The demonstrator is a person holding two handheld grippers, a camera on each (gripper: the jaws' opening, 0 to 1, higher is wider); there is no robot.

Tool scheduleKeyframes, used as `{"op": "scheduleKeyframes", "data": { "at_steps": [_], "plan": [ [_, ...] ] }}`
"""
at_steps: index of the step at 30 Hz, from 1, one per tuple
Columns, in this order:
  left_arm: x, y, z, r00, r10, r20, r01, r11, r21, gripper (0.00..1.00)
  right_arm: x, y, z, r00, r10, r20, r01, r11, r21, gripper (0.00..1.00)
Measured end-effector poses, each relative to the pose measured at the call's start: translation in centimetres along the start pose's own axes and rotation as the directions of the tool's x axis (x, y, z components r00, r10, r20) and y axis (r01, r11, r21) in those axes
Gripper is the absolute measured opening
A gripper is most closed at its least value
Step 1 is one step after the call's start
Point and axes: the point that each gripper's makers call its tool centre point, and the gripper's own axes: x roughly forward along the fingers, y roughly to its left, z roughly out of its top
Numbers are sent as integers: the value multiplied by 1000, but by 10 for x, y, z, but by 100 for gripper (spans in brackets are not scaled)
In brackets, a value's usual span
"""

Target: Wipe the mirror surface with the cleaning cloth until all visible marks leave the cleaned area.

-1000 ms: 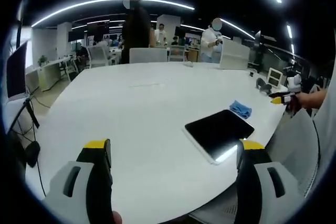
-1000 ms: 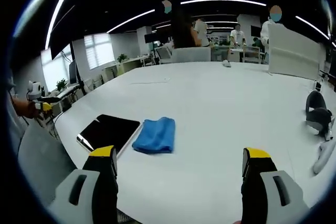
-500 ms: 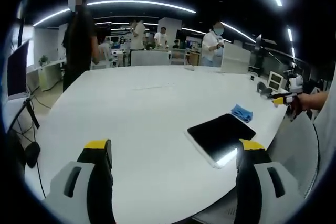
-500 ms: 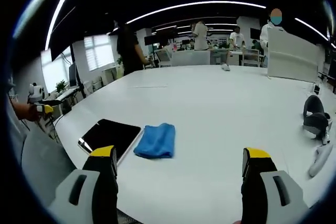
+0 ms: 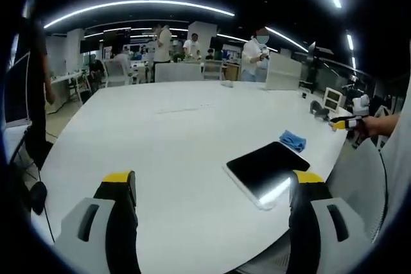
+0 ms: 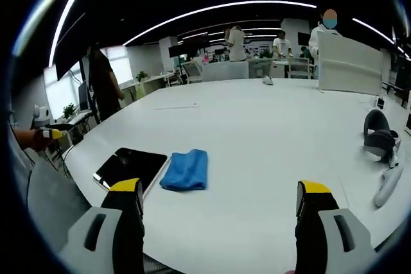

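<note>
Cloth (image 6: 186, 170) looks soft and light beside the fragile mirror (image 6: 130, 165); pinch its raised fold. Your right claw (image 6: 218, 208) and left claw (image 5: 212, 200) gape wide, empty.

Mirror and cloth on table

Mirror (image 6: 130, 165) lies flat near the table (image 6: 270, 133) edge; cleaning cloth (image 6: 186, 169) lies just beside it, on its right.

White table (image 6: 270, 126) bears a grey headset (image 6: 379, 139); people stand beyond.

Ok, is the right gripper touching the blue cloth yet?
Apart. The right gripper view shows white table between the open right gripper and the blue cloth.
</note>
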Motion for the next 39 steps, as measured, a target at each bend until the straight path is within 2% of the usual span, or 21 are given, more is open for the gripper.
{"op": "scheduleKeyframes", "data": {
  "at_steps": [12, 16, 19, 25, 31, 39],
  "plan": [
    [-2, 0, 3, 1000, 3, -4, -3, 1000, 17, 99, 3, 0, -4, 1000, 7, 5, -7, 1000, 20, 98],
    [-2, 0, 6, 1000, 5, 2, -5, 1000, 20, 99, 5, 2, -7, 1000, 19, -12, -19, 1000, 13, 98],
    [-2, 1, 5, 1000, 7, 1, -7, 1000, 23, 99, 6, -4, -11, 999, 12, -35, -11, 999, 37, 98],
    [-4, 4, 6, 1000, 20, 8, -20, 1000, 10, 99, 5, 2, -2, 1000, 14, -6, -14, 1000, 10, 98],
    [-6, 5, 0, 1000, 25, 0, -25, 1000, 7, 99, 7, 4, 4, 1000, 12, 10, -12, 1000, 8, 98],
    [-7, 5, -3, 1000, 30, -4, -30, 1000, 4, 99, 5, 10, 2, 1000, 18, 7, -18, 1000, -1, 97]
  ]
}}
